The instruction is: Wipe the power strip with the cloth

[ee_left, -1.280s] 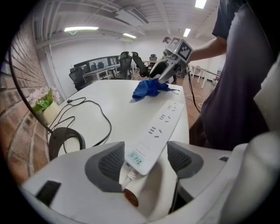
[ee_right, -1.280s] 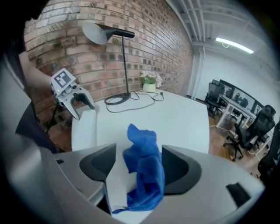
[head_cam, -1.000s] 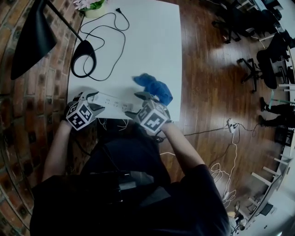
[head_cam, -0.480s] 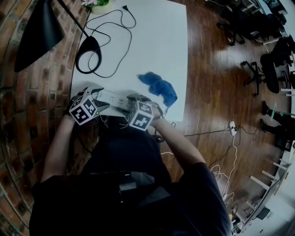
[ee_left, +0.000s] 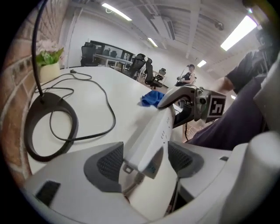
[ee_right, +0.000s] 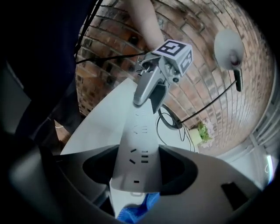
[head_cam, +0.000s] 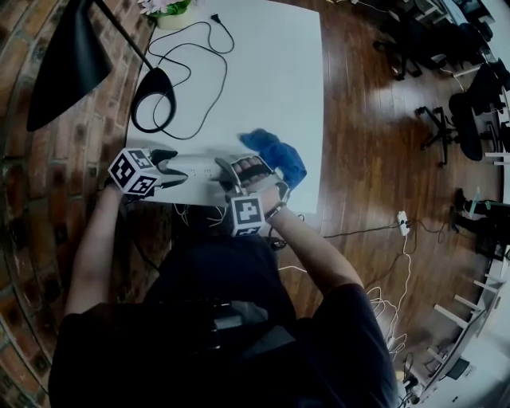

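Left gripper [head_cam: 171, 169] clamps the left end of the white power strip [head_cam: 195, 169], its 2 pads pressed against the strip's sides. Right gripper [head_cam: 227, 171] has the strip's right end between its jaws, which have just been closing; both pads now meet the strip's edges. So the strip spans from one gripper to the other along the near edge of the white tabletop [head_cam: 271, 72]. A crumpled blue cloth [head_cam: 275, 153] lies on the tabletop just right of the right gripper. Farther off on the left sit a black lamp base [head_cam: 153, 89], a looping black cable [head_cam: 199, 48] and a flower pot [head_cam: 166, 12].
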{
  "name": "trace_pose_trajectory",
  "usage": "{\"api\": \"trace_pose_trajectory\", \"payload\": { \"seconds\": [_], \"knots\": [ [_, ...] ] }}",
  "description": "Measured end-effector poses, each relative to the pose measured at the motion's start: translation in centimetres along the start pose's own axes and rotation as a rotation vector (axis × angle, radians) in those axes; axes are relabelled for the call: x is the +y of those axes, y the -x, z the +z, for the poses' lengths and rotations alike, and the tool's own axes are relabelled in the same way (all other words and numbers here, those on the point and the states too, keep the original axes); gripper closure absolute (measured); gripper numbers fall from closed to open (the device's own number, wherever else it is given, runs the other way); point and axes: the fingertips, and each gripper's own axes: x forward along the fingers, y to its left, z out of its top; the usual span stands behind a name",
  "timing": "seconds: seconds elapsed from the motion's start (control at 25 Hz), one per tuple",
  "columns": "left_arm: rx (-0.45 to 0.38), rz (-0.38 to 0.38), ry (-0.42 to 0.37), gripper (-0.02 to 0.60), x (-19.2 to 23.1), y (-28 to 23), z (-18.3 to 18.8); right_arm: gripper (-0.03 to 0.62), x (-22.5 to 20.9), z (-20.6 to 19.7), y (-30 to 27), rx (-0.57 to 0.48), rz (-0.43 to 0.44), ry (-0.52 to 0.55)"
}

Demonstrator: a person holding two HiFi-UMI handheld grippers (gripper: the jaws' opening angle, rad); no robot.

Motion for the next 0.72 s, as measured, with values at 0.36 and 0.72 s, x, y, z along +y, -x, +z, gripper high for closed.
{"api": "trace_pose_trajectory", "payload": {
  "seconds": [0.36,0.72],
  "knots": [
    [-0.019,-0.040,0.012,0.326,-0.2,-0.4,-0.5,0.321,0.4,-1.1,-0.7,0.040,-0.038,-0.021],
    [-0.101,-0.050,0.019,0.388,-1.8,0.9,0.0,0.315,-0.1,-1.5,-0.1,0.067,-0.068,-0.024]
  ]
}}
